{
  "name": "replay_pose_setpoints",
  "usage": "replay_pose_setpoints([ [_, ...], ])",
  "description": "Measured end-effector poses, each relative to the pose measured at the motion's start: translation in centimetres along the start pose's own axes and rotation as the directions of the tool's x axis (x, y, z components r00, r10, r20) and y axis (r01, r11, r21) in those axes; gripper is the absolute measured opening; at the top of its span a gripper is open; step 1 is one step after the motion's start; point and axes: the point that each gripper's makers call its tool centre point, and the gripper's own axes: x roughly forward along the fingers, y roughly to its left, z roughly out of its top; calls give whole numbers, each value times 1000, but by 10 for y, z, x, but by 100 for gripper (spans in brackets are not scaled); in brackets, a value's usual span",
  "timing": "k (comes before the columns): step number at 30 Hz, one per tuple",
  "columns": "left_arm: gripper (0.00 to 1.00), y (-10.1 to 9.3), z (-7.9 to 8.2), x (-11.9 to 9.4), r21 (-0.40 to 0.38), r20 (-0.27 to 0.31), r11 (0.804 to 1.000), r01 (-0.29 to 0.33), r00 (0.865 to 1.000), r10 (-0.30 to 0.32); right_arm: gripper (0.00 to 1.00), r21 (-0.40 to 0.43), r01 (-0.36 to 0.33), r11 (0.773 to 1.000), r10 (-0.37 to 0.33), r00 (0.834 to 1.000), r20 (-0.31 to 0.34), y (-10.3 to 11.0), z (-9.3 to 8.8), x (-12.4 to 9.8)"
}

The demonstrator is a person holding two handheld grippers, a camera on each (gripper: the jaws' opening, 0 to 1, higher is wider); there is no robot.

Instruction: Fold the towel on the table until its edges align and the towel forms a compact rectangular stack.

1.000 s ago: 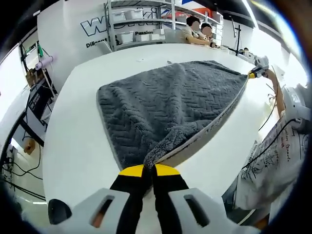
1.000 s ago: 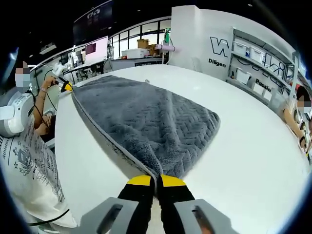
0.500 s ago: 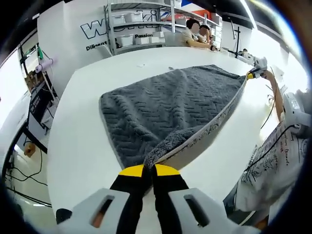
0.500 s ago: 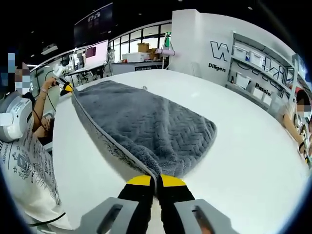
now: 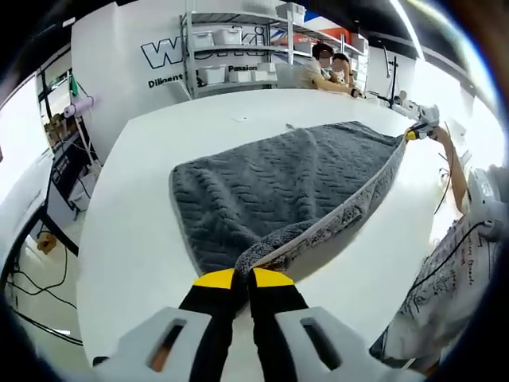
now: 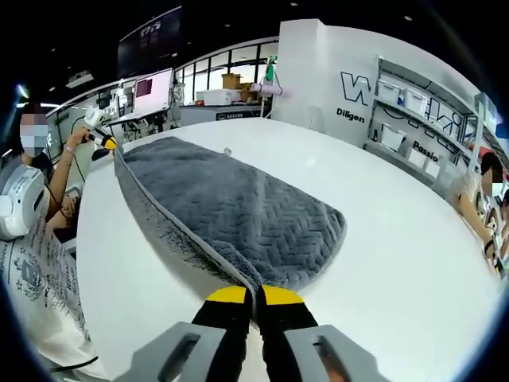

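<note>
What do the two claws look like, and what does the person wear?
Each claw, left and right, has black jaws with yellow tips on a pale grey body with slotted openings. The person wears a white printed shirt, with a thin black cable across it.

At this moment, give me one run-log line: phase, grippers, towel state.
phase: fold in progress | left gripper: shut on towel corner | right gripper: shut on towel corner | towel: near edge lifted, rest on table
</note>
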Motion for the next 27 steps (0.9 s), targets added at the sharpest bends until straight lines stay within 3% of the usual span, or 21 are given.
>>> replay_pose_setpoints([
  [17, 8, 14, 24, 15, -8, 57, 999, -34, 998, 34, 4, 1, 9, 1000, -9, 1000, 24, -22, 18, 18],
  [27, 7, 22, 35, 33, -14, 68, 999, -52, 996, 52, 4, -4, 73, 997, -73, 996, 41, -40, 29, 35],
])
